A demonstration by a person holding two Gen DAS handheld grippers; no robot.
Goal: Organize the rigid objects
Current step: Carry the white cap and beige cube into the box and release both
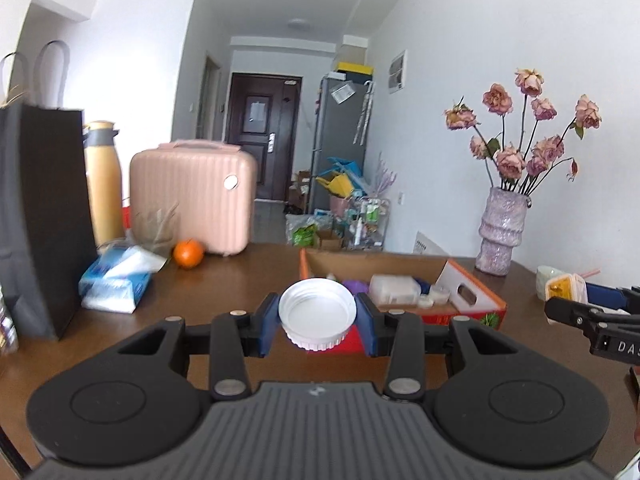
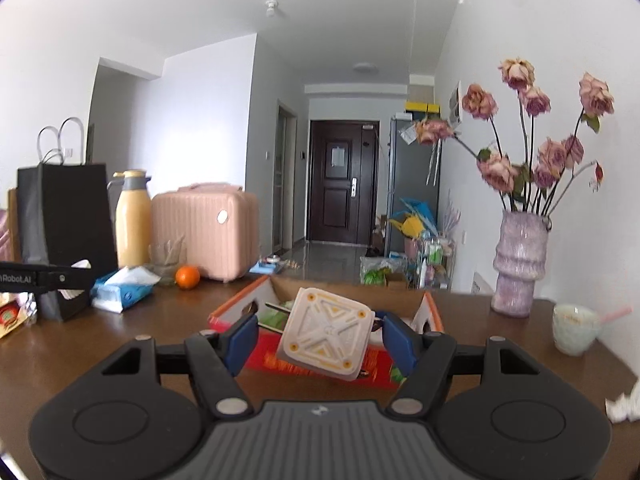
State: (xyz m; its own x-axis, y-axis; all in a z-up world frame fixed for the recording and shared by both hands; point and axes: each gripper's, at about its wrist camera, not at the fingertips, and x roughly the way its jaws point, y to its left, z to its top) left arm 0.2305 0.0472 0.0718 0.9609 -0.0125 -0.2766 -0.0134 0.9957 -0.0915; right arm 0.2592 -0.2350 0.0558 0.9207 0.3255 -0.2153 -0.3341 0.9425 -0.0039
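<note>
My left gripper (image 1: 317, 316) is shut on a round white lid (image 1: 318, 312), its blue pads pressing on both sides, with the lid's hollow side up. My right gripper (image 2: 320, 340) is shut on a square white container (image 2: 326, 334) with yellow markings, held tilted in the air with its flat face towards the camera. Both hover just in front of an orange-edged cardboard box (image 2: 240, 308) on the brown table (image 1: 240, 280). Several small items lie inside the box, among them a clear plastic tub (image 1: 394, 288). In the left wrist view, the square container (image 1: 560, 286) shows at the right edge.
A black paper bag (image 1: 40, 220), a yellow thermos (image 1: 102, 184), a pink case (image 1: 192, 196), an orange (image 1: 188, 253) and a tissue pack (image 1: 116, 280) stand on the table's left. On the right are a vase of dried roses (image 1: 502, 232) and a cup with a straw (image 2: 574, 328).
</note>
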